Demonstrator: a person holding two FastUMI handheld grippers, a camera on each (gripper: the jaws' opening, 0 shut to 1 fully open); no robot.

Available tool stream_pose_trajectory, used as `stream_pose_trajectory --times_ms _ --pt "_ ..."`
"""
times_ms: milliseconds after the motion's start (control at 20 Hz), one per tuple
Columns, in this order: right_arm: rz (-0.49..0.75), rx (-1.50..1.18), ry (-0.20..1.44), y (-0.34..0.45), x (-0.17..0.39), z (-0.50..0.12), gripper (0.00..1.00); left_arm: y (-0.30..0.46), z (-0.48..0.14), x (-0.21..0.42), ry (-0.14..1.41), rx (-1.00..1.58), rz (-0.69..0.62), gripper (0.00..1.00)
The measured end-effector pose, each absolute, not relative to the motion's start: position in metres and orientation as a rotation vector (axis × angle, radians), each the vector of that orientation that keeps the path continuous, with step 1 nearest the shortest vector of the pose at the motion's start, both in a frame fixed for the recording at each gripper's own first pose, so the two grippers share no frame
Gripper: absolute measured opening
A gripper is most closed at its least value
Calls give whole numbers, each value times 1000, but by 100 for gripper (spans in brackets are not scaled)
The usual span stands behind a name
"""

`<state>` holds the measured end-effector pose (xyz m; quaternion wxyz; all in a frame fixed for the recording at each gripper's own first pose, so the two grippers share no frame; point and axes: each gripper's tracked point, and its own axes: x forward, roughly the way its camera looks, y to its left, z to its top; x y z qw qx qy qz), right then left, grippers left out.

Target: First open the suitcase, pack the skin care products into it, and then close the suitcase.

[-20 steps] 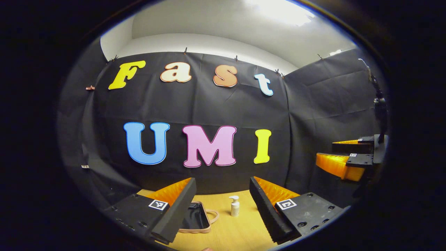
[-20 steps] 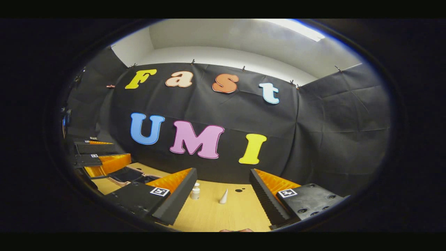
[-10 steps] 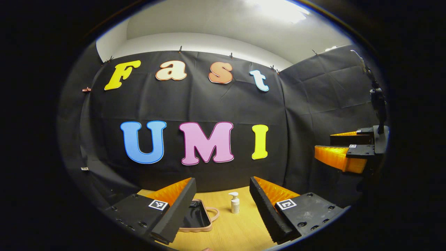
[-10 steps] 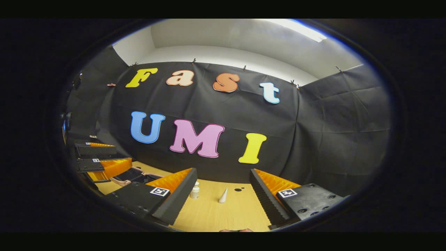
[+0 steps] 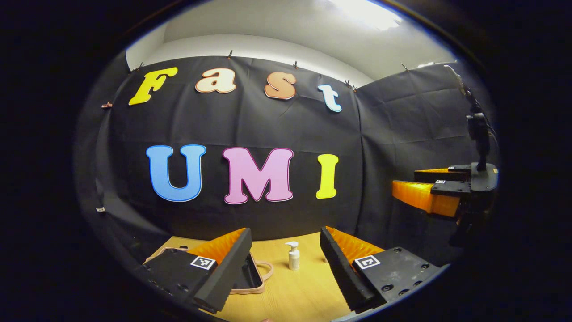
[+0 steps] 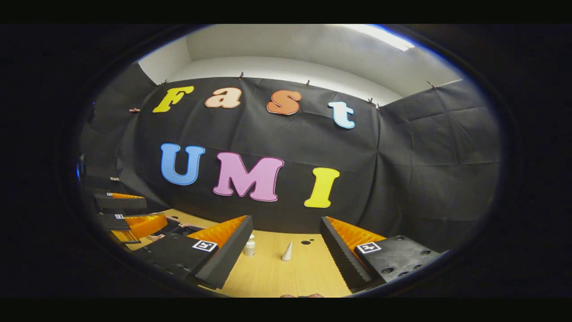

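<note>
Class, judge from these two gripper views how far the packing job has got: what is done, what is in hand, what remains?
Done: the pink-rimmed suitcase already lies open on the wooden table. In hand: nothing; the left gripper and right gripper are both open and empty. Left: the white pump bottle, small white bottle and white cone-shaped tube stand on the table unpacked; then closing the suitcase.

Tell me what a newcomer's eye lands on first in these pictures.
In the left gripper view, a white pump bottle stands upright on the wooden table, framed by the open left gripper. A pink-rimmed suitcase lies beside it, partly behind a finger. In the right gripper view, a small white cone stands between the open right gripper.
</note>
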<state>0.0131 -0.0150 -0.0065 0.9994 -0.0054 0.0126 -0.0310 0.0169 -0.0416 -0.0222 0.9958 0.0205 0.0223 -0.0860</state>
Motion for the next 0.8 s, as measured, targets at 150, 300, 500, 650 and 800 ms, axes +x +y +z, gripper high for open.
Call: stream_pose_trajectory --times_ms 150,300,500,650,800 --pt "-78 -9 35 -20 23 -11 96 -55 -37 32 69 36 -203 97" --pt "-83 -8 42 -32 35 -21 96 -73 -61 59 104 27 -234 97" --pt "-54 -12 66 -49 64 -46 96 -99 -109 114 155 52 -253 97" --pt "-24 -33 82 -66 98 -73 96 -114 -156 159 232 93 -240 97" --pt "18 -6 135 -76 134 -107 96 -125 -203 207 303 100 -213 97"
